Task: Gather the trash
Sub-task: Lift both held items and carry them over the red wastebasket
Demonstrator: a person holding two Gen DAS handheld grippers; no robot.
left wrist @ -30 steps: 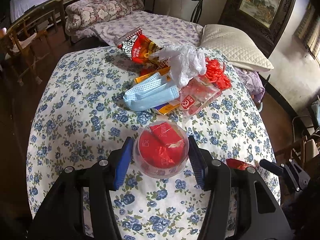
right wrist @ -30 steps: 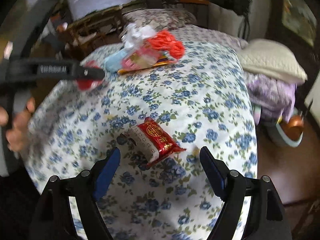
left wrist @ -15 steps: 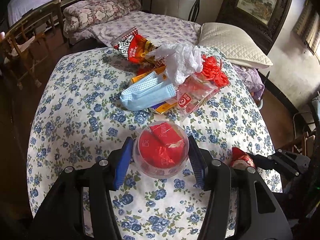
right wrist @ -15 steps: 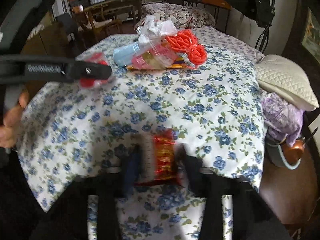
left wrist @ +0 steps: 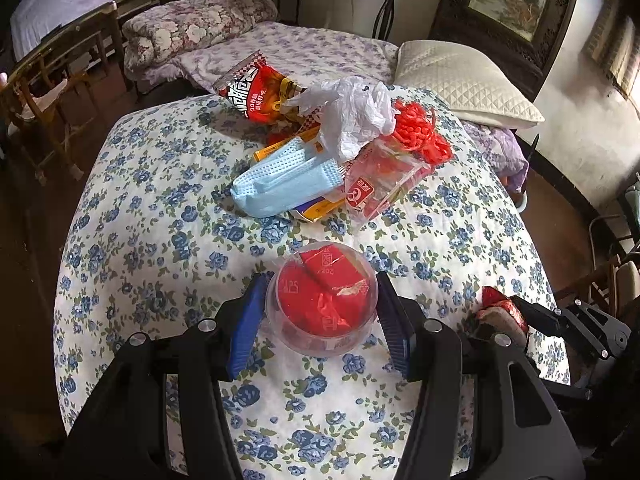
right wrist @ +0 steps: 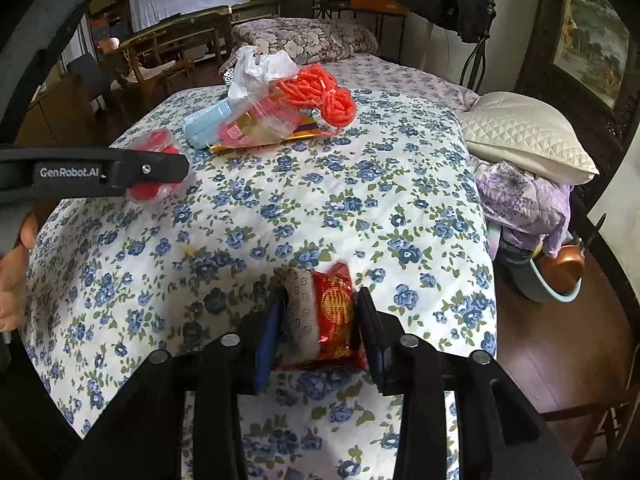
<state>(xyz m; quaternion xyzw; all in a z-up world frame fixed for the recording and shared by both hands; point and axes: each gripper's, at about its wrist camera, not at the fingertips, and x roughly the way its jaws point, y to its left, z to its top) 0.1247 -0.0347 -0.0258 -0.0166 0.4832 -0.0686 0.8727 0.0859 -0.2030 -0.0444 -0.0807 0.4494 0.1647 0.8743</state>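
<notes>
My left gripper [left wrist: 320, 316] is shut on a clear plastic cup [left wrist: 322, 304] stuffed with red wrappers, held over the floral tablecloth [left wrist: 160, 216]. My right gripper [right wrist: 320, 320] is shut on a red and white snack packet [right wrist: 320, 312] near the table's right front edge; it also shows in the left wrist view [left wrist: 500, 312]. A trash pile lies further back: a blue face mask [left wrist: 284, 184], a red chip bag [left wrist: 256, 92], a white plastic bag [left wrist: 352, 112], a red net [left wrist: 420, 136] and a clear pink packet [left wrist: 380, 188].
A cream pillow [left wrist: 460, 80] and a bed with purple floral bedding [left wrist: 304, 52] lie behind the table. Wooden chairs [left wrist: 48, 92] stand to the left. A bowl with a copper pot [right wrist: 560, 272] sits on the floor at the right.
My right gripper has closed on the snack packet, which lay on the cloth between open fingers a second ago. The left gripper has kept holding the cup, nearly still.
</notes>
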